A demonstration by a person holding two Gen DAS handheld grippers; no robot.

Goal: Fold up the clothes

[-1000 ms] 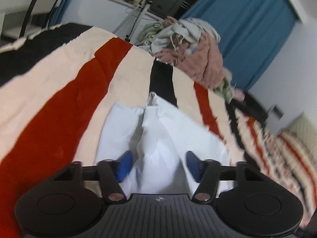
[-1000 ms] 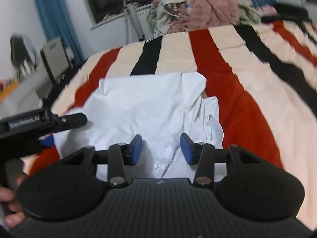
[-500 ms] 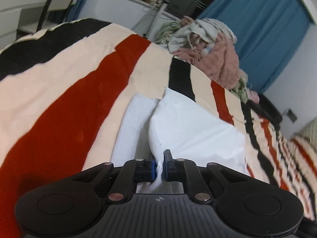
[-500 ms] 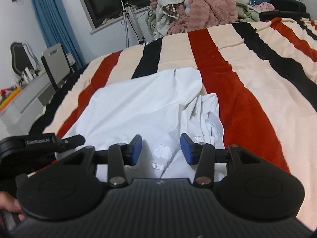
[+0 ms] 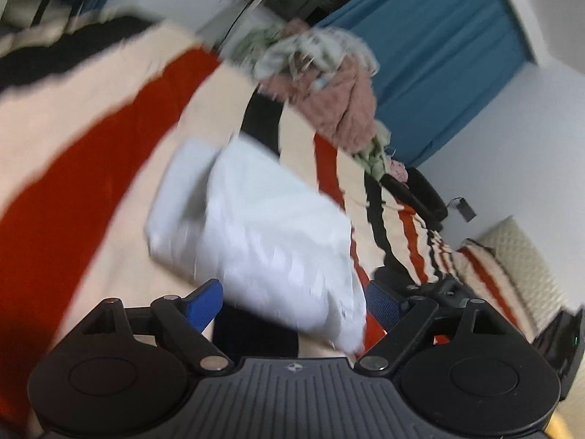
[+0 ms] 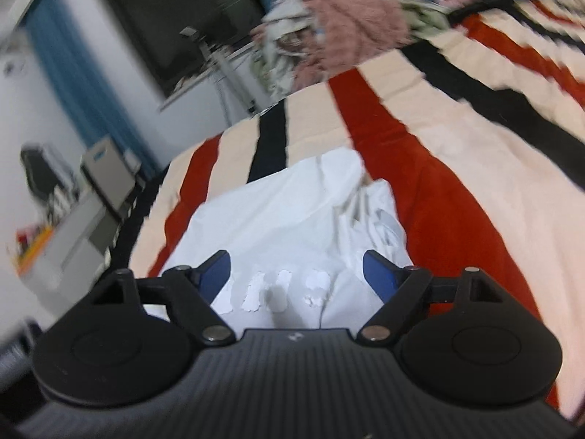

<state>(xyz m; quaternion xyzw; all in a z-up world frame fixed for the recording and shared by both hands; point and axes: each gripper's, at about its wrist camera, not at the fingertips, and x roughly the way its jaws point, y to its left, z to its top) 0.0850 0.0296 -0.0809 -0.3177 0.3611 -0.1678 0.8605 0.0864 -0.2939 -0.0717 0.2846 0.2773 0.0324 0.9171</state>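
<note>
**White garment on a striped bed, both tools open**

The bed point(image 6: 457, 168) is covered with a blanket in wide stripes of red, cream and black. At its far end lies a pile of clothes point(image 6: 340, 25), with a pink fluffy piece on top. Behind the bed hang blue curtains point(image 5: 438, 66) against a white wall. In the right wrist view, a dark screen point(image 6: 175, 22) and a tripod point(image 6: 226, 69) stand near the far end, and a desk with small items is at the left edge; these parts are blurred.

The white garment point(image 6: 285, 219) lies on the blanket, partly folded, with wrinkles on its right side.

The left tool point(image 5: 294, 305) is wide open and holds nothing; the garment's near edge lies between its blue fingers point(image 5: 203, 305). The right tool point(image 6: 296, 270) is also wide open and empty, above the near part of the garment.
</note>
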